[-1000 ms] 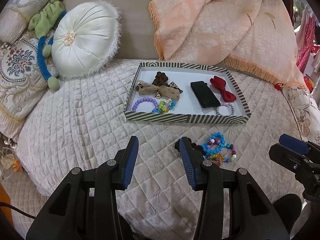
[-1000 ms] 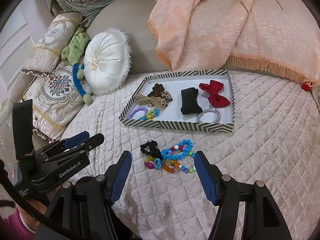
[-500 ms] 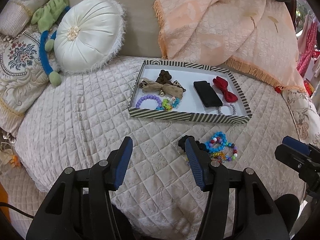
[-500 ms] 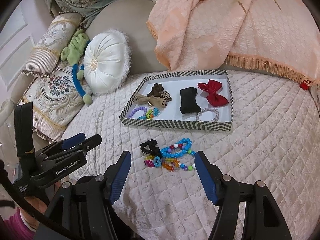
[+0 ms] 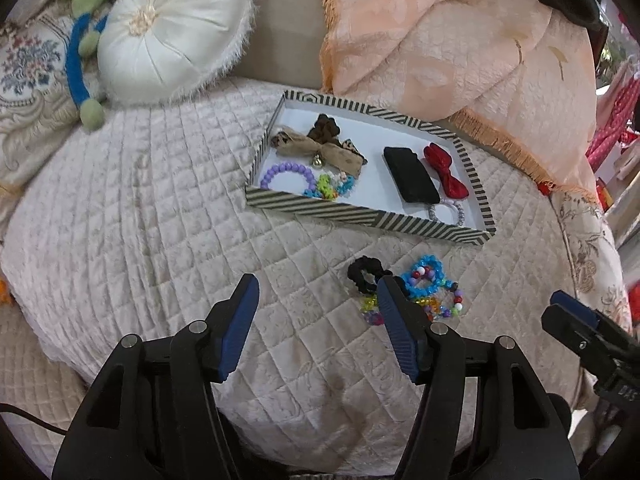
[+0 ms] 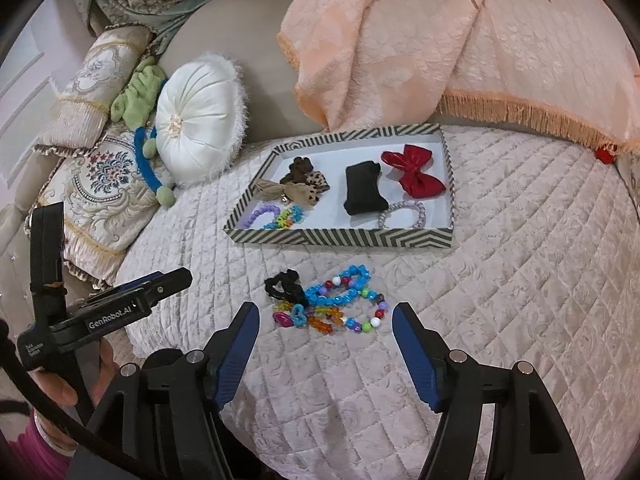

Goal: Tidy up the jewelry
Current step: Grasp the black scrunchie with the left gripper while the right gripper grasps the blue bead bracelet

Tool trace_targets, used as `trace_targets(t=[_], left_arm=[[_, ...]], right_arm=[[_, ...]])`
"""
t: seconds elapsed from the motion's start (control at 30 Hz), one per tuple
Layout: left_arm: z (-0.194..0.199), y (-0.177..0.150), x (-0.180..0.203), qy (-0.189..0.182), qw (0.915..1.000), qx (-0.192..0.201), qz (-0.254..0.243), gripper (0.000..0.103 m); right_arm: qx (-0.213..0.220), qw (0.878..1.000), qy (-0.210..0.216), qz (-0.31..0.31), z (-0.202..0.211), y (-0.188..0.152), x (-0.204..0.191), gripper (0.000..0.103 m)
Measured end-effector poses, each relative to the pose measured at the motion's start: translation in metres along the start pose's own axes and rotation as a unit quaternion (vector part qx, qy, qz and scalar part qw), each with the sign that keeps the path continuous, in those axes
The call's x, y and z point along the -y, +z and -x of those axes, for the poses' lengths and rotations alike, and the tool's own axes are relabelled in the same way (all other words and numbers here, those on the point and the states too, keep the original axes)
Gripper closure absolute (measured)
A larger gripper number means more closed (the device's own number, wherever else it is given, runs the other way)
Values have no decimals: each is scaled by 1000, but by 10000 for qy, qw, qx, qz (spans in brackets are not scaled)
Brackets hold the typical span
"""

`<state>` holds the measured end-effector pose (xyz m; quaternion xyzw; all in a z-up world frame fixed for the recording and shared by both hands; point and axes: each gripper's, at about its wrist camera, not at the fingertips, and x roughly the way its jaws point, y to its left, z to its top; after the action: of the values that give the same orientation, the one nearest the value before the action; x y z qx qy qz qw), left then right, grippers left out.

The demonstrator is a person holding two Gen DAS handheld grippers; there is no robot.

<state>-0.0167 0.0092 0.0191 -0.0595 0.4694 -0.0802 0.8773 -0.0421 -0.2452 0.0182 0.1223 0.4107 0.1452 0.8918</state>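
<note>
My left gripper has just been opening its jaws and now stands wide, nothing between them, only bare quilted bed under it. Right gripper also spread apart, empty, hovering over the bed.

Loose jewelry pile lies on the bed just ahead of my right gripper, roughly centred between its fingertips but not touched. In it: black scrunchie on the left side, blue bead bracelet right of that, multicolour bead bracelet nearest the right finger, small orange and pink pieces at the near edge. From my left gripper the same pile sits just past the right finger, which hides part of it; scrunchie sits beyond the tip.

Striped tray sits further ahead of both grippers, beyond the pile, apart from it. Inside: purple bead bracelet and a coloured one at near left, tan bow, brown scrunchie behind it, black hair piece in the middle, red bow at far right, clear coil tie at near right.

Far left of my grippers, a white round cushion. A peach throw lies beyond the tray.
</note>
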Motion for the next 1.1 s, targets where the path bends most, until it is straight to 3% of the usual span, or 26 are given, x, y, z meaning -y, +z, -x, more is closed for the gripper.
trace_targets(t=[0.33, 0.57, 0.77, 0.93, 1.1], left_arm=[[-22, -2, 3, -65, 9996, -285, 12, 41], [-46, 6, -5, -579, 9946, -729, 455, 40], [-76, 10, -3, -594, 9909, -1050, 588, 40], [-97, 9, 4, -566, 9897, -1215, 509, 40], [-113, 13, 2, -522, 9888, -1275, 582, 40]], right_arm=[[-141, 9999, -31, -37, -14, -2, 9, 36], [-136, 9998, -74, -134, -31, 5, 25, 36], [-242, 9996, -27, -174, -45, 9, 37, 37], [-446, 9990, 25, -74, -72, 17, 44, 55], [-730, 9972, 32, 160, -100, 24, 42, 58]])
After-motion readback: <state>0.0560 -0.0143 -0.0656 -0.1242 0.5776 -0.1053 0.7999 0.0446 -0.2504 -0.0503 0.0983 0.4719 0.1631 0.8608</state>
